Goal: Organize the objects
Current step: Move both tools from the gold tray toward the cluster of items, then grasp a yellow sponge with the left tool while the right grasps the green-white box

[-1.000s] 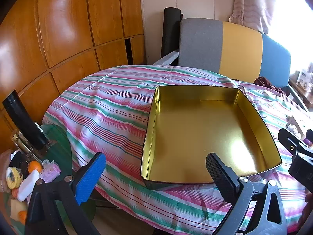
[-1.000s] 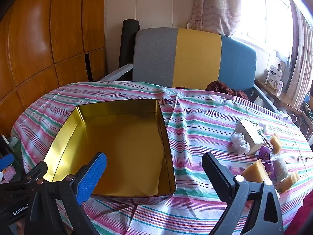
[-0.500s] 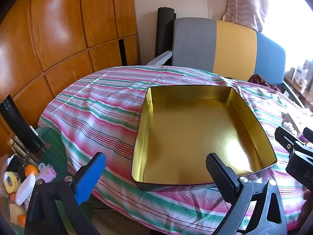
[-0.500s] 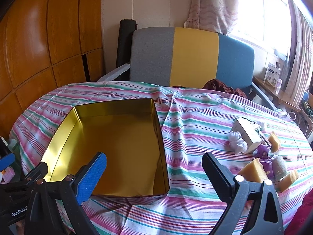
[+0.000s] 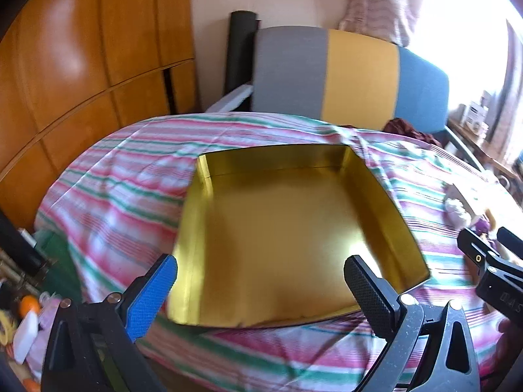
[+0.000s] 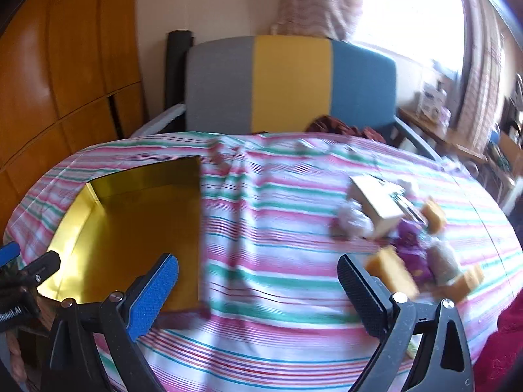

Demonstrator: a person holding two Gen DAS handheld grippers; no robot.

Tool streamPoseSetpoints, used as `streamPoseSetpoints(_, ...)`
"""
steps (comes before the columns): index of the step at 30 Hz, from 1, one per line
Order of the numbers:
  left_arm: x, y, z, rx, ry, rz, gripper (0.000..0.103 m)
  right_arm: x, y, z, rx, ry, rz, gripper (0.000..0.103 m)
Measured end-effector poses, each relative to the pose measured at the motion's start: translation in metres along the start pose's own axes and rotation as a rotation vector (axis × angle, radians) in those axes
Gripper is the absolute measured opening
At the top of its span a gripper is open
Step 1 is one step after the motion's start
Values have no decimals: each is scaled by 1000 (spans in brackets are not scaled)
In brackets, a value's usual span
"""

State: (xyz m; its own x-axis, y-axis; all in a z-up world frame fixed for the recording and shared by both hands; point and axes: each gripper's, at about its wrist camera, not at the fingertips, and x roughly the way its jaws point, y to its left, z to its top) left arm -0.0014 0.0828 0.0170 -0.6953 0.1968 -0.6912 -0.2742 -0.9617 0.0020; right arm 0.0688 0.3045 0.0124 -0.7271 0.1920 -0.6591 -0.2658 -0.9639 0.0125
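A shallow gold tin tray point(image 5: 385, 202) point(image 6: 94, 192) lies empty on the striped tablecloth. My left gripper point(image 5: 260, 281) is open, hovering over the tray's near edge. My right gripper point(image 6: 258, 279) is open over bare cloth between the tray and a cluster of small things at the right. That cluster holds a tan box point(image 6: 376, 205), a crumpled white wad point(image 6: 351, 220), a purple packet point(image 6: 410, 241), a pale wrapped bundle point(image 6: 441, 256) and three yellow sponge blocks point(image 6: 392, 272) point(image 6: 433, 217) point(image 6: 467, 281). The right gripper's tip point(image 5: 490, 261) shows at the left wrist view's right edge.
A grey, yellow and blue chair back point(image 6: 287, 81) stands behind the table, beside a black roll point(image 6: 175, 72). Wood panelling point(image 5: 81, 81) is at the left. A low green side table with bottles and oranges point(image 5: 26, 307) sits beyond the table's left edge. A window shelf point(image 6: 457, 130) is at the right.
Both views have swung rightward; the frames are blurred by motion. The tray has slid left in the right wrist view, and the cluster now sits closer to the right finger. Both grippers stayed open.
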Motion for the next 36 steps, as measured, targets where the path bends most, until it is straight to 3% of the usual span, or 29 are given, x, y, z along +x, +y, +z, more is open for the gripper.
streamPoseSetpoints(4,4,-30,8,69,3,-83,103,-2,-55,-4,68,35,-62,100)
streamPoseSetpoints(10,6,-95,13,254,-13,-210,103,-9,-146,-7,206,108,-142,100)
streamPoseSetpoints(20,22,-204,11,458,25,-427,102,-34,-231,-26,335,150,-235,100)
streamPoseSetpoints(29,32,-294,-13,738,22,-616,102,-35,-266,-45,475,197,-132,100)
streamPoseSetpoints(36,54,-333,-23,835,56,-663,102,-31,-272,-49,523,201,-51,100)
